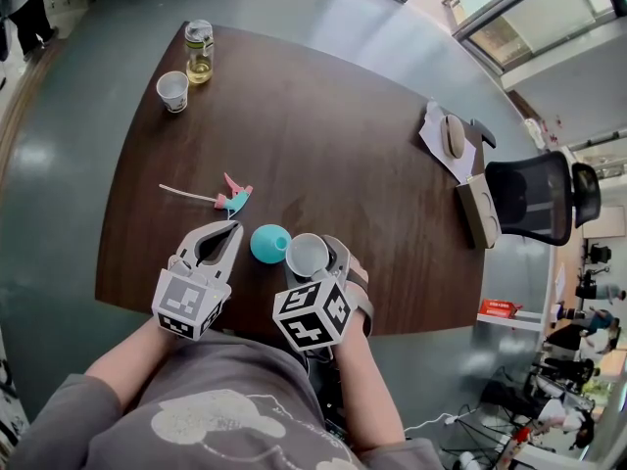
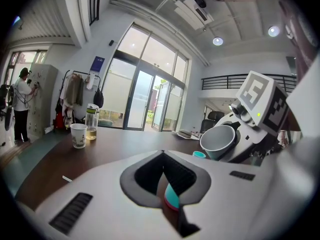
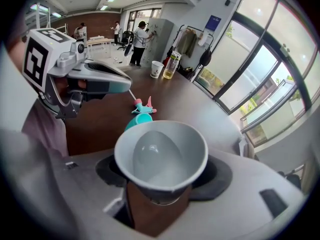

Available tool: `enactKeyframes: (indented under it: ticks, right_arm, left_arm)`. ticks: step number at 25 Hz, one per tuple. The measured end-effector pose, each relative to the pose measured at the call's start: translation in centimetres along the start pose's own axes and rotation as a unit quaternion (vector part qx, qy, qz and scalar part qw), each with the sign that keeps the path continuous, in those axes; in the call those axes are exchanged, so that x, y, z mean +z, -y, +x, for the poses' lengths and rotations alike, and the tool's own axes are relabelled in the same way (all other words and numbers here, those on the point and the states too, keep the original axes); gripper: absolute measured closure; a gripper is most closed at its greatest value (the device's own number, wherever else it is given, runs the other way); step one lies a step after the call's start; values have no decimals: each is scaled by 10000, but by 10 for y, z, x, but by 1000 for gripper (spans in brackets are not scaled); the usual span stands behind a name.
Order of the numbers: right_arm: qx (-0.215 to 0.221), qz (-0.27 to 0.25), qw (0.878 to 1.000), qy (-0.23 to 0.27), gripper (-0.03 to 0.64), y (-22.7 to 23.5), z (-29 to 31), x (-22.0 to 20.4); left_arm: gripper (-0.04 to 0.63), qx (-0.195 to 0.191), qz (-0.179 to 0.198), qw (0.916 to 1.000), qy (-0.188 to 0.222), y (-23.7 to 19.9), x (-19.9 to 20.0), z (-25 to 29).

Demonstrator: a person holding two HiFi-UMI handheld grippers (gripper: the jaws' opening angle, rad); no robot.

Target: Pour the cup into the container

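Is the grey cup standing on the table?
No, the right gripper holds the grey cup tilted, off the table.

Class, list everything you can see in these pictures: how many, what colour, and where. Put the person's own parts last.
table: 1, dark brown, under everything
grey cup: 1, grey, tilted, held beside the container
container: 1, teal, near table edge, between the grippers
small item: 1, pink and teal with white stick, beyond left gripper
paper cup: 1, white, far left corner
bottle: 1, clear, yellowish liquid, beside paper cup
box: 1, tan, right table edge
chair: 1, black, right of table
left gripper: 1, pale grey, jaws together, empty
right gripper: 1, pale grey, closed on grey cup
forearms: 2, grey sleeves, nearest camera
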State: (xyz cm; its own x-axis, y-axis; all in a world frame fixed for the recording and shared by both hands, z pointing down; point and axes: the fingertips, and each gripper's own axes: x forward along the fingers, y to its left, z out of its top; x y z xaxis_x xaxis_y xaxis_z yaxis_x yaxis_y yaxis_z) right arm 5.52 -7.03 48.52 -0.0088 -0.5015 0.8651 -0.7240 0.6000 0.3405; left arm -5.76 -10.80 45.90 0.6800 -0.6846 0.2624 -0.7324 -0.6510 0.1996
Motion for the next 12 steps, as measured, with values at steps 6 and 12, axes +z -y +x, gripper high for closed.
enactKeyframes:
  ticks: [6, 12]
  right_arm:
    - [-61, -162, 9996, -233, 322, -1, 0, -1]
    - [-87, -245, 9986, -452, 322, -1, 0, -2]
  left_arm:
    - [588, -1, 23, 10000, 23, 1, 1, -1]
    - [588, -53, -5, 10000, 2, 4, -1, -1]
